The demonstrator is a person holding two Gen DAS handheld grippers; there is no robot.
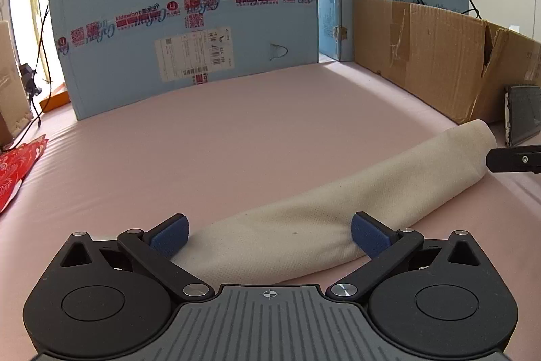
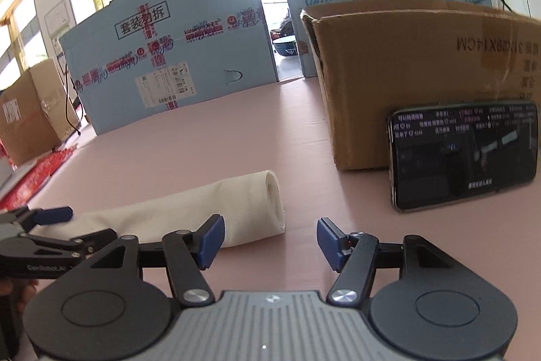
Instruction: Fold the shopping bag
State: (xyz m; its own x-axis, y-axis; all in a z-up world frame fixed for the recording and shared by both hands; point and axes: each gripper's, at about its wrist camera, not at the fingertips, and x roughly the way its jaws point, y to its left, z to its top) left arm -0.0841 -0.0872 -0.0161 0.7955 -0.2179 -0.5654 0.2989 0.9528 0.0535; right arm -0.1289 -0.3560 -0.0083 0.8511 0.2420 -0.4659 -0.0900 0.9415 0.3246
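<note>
Your rolled-up cream shopping bag (image 1: 338, 202) lies on the pink tabletop (image 1: 203, 151), slanting between your two grippers. Your left gripper (image 1: 269, 234) has its jaws spread wide around the roll's near end, blue pads just beside the cloth, not pressing. Your right gripper (image 2: 269, 242) stands with jaws apart and empty, just right of the roll's coiled end, near the phone (image 2: 463, 154) leaning on the brown cardboard box (image 2: 405, 63).

Pink table top (image 1: 203, 158). Blue printed carton (image 1: 182, 22) at twelve o'clock, brown cardboard box (image 2: 422, 73) at two o'clock with a phone (image 2: 463, 154) leaning against it. Red patterned packet (image 1: 17, 171) at nine o'clock.
</note>
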